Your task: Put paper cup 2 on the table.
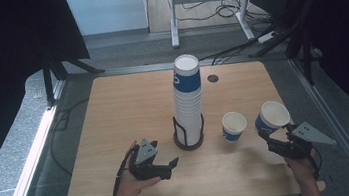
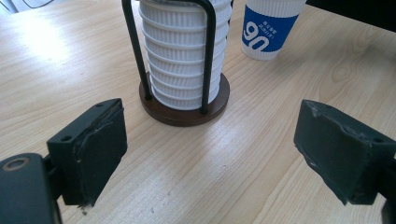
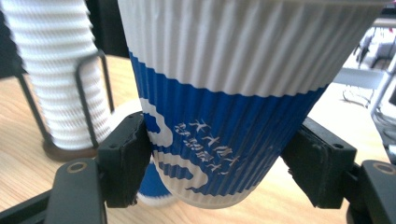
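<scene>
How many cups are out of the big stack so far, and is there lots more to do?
One cup already stands on the table. A second cup is in hand now, pinched between the right gripper's fingers and off the table. The left gripper waits open and empty. The tall stack in its holder still has many cups left.

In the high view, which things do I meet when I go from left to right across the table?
Left gripper → tall stack of cups in its holder → single cup standing on the table → cup held by the right gripper → right gripper.
</scene>
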The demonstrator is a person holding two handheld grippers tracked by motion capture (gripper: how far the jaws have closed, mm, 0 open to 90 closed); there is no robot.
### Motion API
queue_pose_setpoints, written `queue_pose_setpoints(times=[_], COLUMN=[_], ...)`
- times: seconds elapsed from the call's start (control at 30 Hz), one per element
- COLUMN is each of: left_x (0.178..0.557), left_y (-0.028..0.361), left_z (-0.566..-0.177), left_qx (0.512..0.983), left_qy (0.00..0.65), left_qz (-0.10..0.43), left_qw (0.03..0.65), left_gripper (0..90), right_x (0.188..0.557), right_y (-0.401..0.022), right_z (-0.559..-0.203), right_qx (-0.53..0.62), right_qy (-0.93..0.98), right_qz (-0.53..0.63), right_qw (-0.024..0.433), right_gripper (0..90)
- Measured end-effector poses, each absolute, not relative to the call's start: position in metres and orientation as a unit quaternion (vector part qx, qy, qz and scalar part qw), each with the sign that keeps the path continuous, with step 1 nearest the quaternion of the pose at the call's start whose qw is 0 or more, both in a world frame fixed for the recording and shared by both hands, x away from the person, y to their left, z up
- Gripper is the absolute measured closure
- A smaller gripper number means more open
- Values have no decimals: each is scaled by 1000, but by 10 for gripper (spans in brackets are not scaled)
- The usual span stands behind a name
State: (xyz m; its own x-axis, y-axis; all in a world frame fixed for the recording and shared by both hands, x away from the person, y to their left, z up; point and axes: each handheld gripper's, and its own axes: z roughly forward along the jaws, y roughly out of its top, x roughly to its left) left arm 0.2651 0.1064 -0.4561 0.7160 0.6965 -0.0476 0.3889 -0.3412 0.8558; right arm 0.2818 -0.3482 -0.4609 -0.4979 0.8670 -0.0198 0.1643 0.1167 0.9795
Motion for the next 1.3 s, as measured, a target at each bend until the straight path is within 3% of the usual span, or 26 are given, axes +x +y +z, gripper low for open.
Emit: queue_pose_setpoints(times=[0.63,1.1,1.3], left_x=[265,265,264], left_y=[104,102,101], left_z=[-459,-461,-462], left_qx=[806,811,815], left_qy=[337,335,331], left_qz=[163,158,159], left_qw=[458,453,449], left_gripper=[97,98,98], right_x=[310,317,318], right_y=[-348,-345,-345], right_z=[-503,-513,-513], right_qx=[452,463,473], right_qy=[727,755,754], right_qz=[428,377,369], right_qw=[288,271,268], right_gripper=[274,268,169])
